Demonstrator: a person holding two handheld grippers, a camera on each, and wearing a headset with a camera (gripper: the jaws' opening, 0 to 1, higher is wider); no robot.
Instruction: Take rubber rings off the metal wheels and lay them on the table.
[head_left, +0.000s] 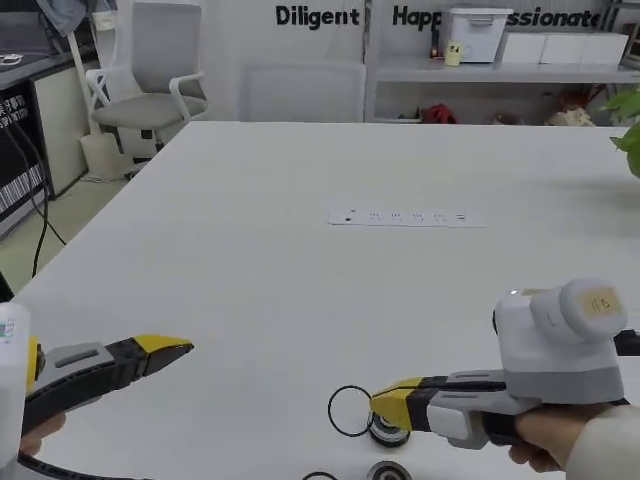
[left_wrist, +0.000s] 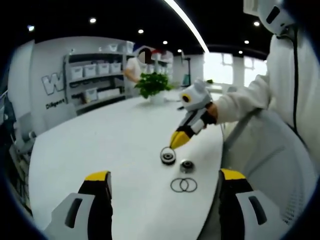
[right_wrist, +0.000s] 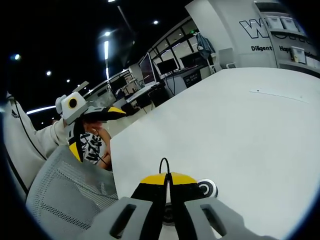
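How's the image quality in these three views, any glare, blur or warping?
Head view: even, soft light on the table, faint shadows, sharp. Left gripper view: fisheye bends the table edge; the window is blown out. Right gripper view: same warping, dark above with bright lamps; the ring at the jaws reads clearly.

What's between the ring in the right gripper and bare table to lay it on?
Nothing visible. The right gripper is shut on the rubber ring beside a metal wheel; bare table lies all along its far side.
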